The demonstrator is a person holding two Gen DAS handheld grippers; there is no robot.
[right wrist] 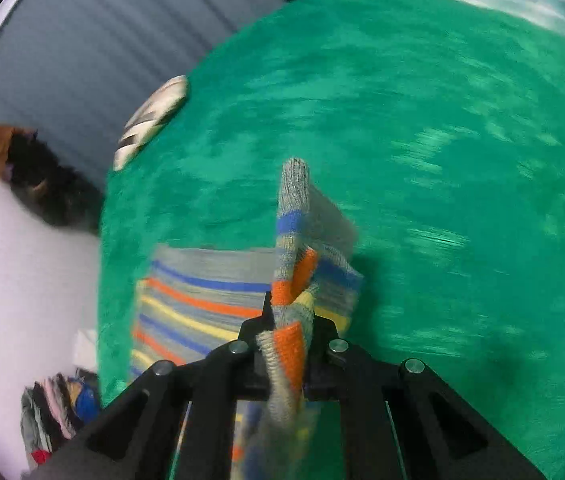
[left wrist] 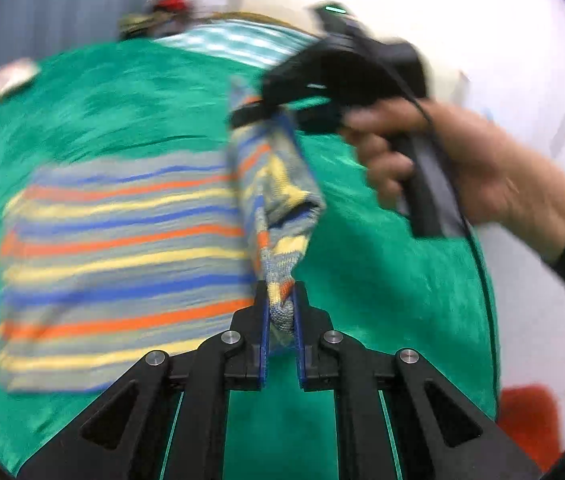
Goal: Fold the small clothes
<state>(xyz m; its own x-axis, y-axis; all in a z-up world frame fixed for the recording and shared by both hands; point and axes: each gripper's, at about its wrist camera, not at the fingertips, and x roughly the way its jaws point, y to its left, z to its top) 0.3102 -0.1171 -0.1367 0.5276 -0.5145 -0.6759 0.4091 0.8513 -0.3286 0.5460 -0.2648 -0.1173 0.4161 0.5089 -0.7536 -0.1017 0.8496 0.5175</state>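
Nearest in the left wrist view, the left gripper [left wrist: 281, 300] has its fingers clenched on one edge of a striped knit garment [left wrist: 122, 256]. The garment's flat part lies on a green plush cover [left wrist: 142, 92] spread over the counter. Only this view shows the person's right hand [left wrist: 462, 160] holding the right gripper [left wrist: 260, 114], pinching the same raised edge farther along. The right wrist view alone shows a striped folded cloth [right wrist: 150, 118] at the cover's far left edge.

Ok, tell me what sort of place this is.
Probably a room at home set up for folding laundry: a striped knit garment lies on a green plush cover, with a pile of mixed clothes on the pale floor beside it.
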